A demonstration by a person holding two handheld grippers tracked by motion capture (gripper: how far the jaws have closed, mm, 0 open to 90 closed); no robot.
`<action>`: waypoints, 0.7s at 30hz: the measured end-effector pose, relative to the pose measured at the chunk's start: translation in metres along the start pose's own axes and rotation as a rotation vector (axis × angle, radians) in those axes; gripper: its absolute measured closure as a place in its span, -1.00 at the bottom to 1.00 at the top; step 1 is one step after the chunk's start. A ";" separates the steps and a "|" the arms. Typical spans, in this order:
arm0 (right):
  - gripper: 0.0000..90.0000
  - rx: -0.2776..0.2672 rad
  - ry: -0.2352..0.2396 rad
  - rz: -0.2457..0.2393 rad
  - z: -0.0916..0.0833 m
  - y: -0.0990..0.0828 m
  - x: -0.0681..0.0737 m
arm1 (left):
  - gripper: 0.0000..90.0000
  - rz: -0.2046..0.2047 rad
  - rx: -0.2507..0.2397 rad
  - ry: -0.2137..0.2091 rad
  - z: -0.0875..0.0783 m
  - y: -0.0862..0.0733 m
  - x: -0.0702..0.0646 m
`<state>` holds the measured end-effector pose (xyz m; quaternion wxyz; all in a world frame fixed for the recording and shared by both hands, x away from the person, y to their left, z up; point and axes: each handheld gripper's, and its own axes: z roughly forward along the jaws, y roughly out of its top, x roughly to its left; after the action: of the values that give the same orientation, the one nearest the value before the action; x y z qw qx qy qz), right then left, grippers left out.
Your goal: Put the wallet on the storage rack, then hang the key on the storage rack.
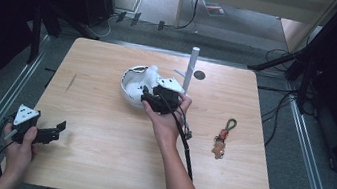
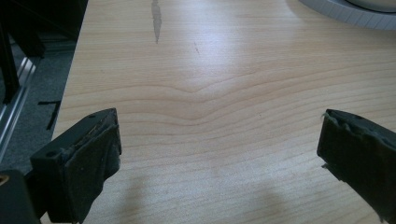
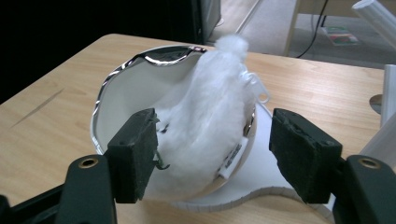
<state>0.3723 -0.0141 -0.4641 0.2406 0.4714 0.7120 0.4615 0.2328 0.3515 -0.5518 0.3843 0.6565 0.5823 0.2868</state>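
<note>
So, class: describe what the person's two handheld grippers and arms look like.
Both the left gripper and the right gripper are black, with two blocky padded jaws, a grey three-cornered plate on top and a trailing black cable. The forearms are bare, with no sleeves showing.

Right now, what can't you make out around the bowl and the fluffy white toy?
- Toy: its lower part is hidden inside the bowl in the right gripper view.
- Toy's label: print too small to read.
- Bowl: cut off by the top edge in the left gripper view; partly covered by the right gripper in the high view.
- Keychain: too small to identify.
</note>
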 end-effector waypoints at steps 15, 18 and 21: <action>-0.63 0.063 -0.016 -0.102 -0.029 -0.009 0.001 | -0.99 0.000 0.004 -0.002 0.000 0.000 0.000; -0.56 0.079 -0.024 -0.095 -0.033 -0.011 -0.003 | -0.99 0.000 0.004 -0.003 0.000 0.000 0.000; -0.49 0.095 -0.028 -0.099 -0.037 -0.014 -0.006 | -0.99 -0.001 0.005 -0.004 0.000 0.000 0.000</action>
<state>0.3398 -0.0370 -0.4595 0.2506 0.4527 0.7521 0.4081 0.2332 0.3519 -0.5518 0.3840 0.6578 0.5824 0.2839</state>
